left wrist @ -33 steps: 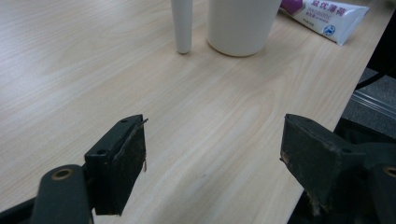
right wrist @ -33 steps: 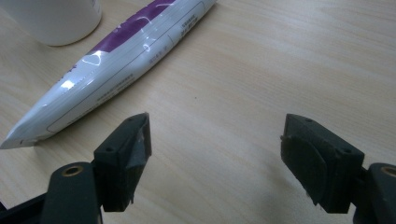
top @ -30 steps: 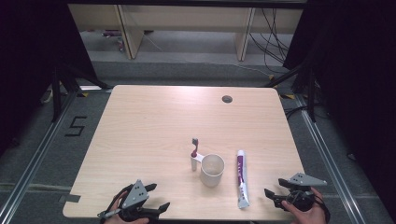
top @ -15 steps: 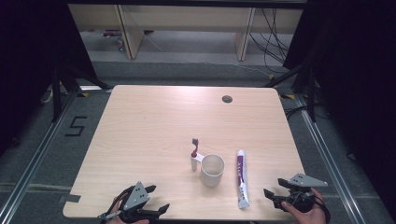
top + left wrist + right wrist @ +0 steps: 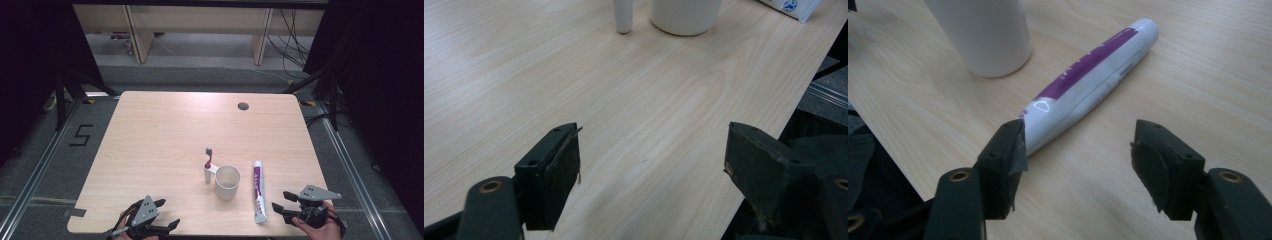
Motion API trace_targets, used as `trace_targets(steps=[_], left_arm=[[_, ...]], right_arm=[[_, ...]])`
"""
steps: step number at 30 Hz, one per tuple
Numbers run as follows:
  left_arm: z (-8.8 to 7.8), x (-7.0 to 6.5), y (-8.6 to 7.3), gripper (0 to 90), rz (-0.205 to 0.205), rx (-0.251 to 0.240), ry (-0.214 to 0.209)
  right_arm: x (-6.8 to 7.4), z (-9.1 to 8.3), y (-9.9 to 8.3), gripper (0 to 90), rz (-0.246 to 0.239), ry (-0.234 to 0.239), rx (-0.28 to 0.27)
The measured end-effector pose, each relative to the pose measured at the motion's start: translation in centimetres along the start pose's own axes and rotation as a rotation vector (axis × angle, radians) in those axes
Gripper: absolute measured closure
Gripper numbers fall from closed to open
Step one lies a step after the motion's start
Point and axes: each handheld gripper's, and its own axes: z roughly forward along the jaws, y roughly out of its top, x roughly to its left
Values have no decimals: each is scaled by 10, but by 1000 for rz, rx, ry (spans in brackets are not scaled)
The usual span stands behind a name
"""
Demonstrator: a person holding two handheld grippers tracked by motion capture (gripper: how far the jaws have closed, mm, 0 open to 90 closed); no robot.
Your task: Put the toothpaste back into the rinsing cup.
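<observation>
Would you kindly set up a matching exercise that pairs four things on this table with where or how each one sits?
Things:
1. cup
2. toothpaste tube
3. toothbrush
4. hole

Places or states:
A. lies flat, nearest the right claw
B. far side of the table
C. stands upright, purple and white, left of the cup
D. white, open top, between brush and tube

Pairs: 1-D, 2-A, 3-C, 4-B

Table [image 5: 165,150] was pale wood-grain laminate, smooth matt, toothpaste tube [image 5: 1083,90] glossy white-purple plastic, cup [image 5: 985,35] smooth matt white plastic, gripper pads [image 5: 566,165] rough black rubber
</observation>
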Motion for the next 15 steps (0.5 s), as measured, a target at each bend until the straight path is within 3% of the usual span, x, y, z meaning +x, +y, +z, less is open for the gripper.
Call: trace_targets(steps=[1, 2, 4, 5, 10, 11, 12, 15], left_arm=[[0, 0, 0, 221, 4, 0, -1], [0, 0, 0, 221, 4, 0, -1], [1, 1, 0, 221, 10, 0, 3], [1, 1, 0, 221, 17, 9, 3], [1, 0, 0, 221, 1, -2, -5], [2, 0, 0, 221, -4, -6, -6], [1, 1, 0, 221, 10, 7, 1], [3, -2, -1, 221, -19, -15, -9]], right_arm=[[4, 0, 1, 471, 29, 13, 13], [4, 0, 3, 503, -5, 8, -9], [7, 0, 5, 552, -1, 14, -6], [6, 0, 6, 583, -36, 10, -18], [13, 3, 10, 716, -32, 40, -2], [13, 4, 11, 742, -57, 42, 2], [15, 5, 11, 767, -52, 46, 5], [16, 9, 14, 821, -89, 63, 0]])
